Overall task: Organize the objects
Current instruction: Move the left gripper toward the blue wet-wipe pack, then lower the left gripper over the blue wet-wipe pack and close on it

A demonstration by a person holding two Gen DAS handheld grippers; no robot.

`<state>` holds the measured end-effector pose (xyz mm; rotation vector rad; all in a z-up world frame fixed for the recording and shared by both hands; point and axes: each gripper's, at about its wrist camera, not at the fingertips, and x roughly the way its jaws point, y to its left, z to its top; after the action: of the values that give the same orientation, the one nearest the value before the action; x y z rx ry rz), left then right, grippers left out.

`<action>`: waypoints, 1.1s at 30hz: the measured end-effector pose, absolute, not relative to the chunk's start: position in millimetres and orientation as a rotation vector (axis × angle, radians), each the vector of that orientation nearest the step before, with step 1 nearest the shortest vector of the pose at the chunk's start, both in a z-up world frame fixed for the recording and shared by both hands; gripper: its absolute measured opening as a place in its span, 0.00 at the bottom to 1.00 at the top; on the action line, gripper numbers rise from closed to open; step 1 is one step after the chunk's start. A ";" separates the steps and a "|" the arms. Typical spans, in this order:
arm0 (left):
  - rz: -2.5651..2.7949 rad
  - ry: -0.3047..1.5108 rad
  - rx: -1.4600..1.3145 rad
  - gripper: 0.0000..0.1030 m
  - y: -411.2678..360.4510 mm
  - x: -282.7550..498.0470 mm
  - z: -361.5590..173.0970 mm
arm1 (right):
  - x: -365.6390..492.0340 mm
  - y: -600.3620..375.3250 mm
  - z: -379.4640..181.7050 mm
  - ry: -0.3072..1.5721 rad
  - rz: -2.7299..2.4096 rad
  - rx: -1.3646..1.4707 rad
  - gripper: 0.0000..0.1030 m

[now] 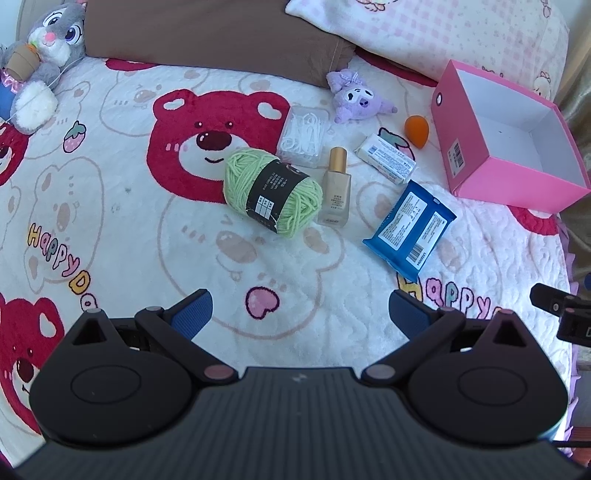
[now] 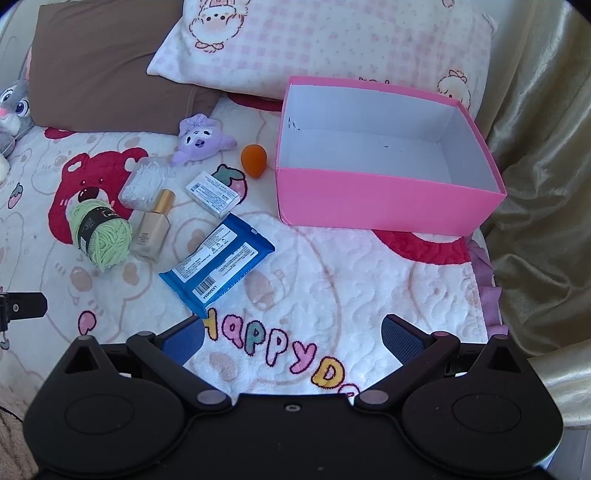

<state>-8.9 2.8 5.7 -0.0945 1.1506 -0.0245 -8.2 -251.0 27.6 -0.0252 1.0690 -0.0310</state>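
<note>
Loose items lie on a bear-print blanket (image 1: 122,229): a green yarn ball (image 1: 271,190) (image 2: 100,232), a foundation bottle (image 1: 335,188) (image 2: 152,227), a clear box of floss picks (image 1: 304,134) (image 2: 146,181), a white packet (image 1: 386,158) (image 2: 214,194), a blue wipes pack (image 1: 410,225) (image 2: 218,264), an orange sponge (image 1: 416,128) (image 2: 253,157) and a purple plush (image 1: 356,96) (image 2: 201,142). An empty pink box (image 1: 476,162) (image 2: 384,201) stands at the right. My left gripper (image 1: 301,314) is open and empty, well short of the yarn. My right gripper (image 2: 293,338) is open and empty, its left finger beside the wipes pack corner.
A brown pillow (image 1: 207,33) (image 2: 99,66) and a pink checked pillow (image 1: 424,33) (image 2: 332,40) lie at the back. A grey bunny plush (image 1: 40,62) sits far left. The bed edge and a golden curtain (image 2: 539,184) are at the right.
</note>
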 end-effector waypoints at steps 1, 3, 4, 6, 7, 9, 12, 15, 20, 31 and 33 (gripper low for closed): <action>-0.027 1.148 -0.098 1.00 2.9 -9.5 7.2 | -8.2 -251.0 27.6 1.069 -0.031 -0.025 1.00; -0.028 1.146 -0.127 1.00 6.3 -10.0 9.8 | -7.7 -251.7 28.2 1.071 -0.034 -0.026 1.00; -0.028 1.151 -0.143 1.00 8.6 -10.0 10.3 | -7.6 -251.7 28.7 1.072 -0.036 -0.026 1.00; -0.033 1.153 -0.152 1.00 10.6 -9.9 11.8 | -7.9 -251.9 31.5 1.068 -0.035 -0.030 1.00; -0.033 1.152 -0.148 1.00 11.2 -10.2 12.8 | -8.5 -251.6 33.3 1.063 -0.034 -0.034 1.00; -0.011 1.141 -0.129 1.00 12.4 -11.3 15.0 | -8.9 -251.1 36.0 1.055 -0.036 -0.041 1.00; -0.008 1.142 -0.141 1.00 17.0 -11.0 16.0 | -8.1 -251.9 35.9 1.055 -0.043 -0.041 1.00; -0.002 1.144 -0.162 1.00 21.3 -11.4 16.0 | -7.4 -253.5 34.1 1.063 -0.046 -0.030 1.00; -0.020 1.132 -0.150 1.00 19.9 -12.4 20.3 | -7.9 -254.9 34.4 1.063 -0.053 -0.036 1.00; -0.159 1.055 0.025 0.98 -16.5 12.7 45.1 | -3.6 -260.5 48.4 0.930 -0.063 -0.091 1.00; -0.171 1.023 0.026 0.98 -22.9 23.0 49.1 | -3.8 -261.9 51.8 0.850 -0.010 -0.105 1.00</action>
<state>23.0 -22.9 49.1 0.0263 1.0231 -0.1711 -3.8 -261.9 51.9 -0.1051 0.8497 -0.0095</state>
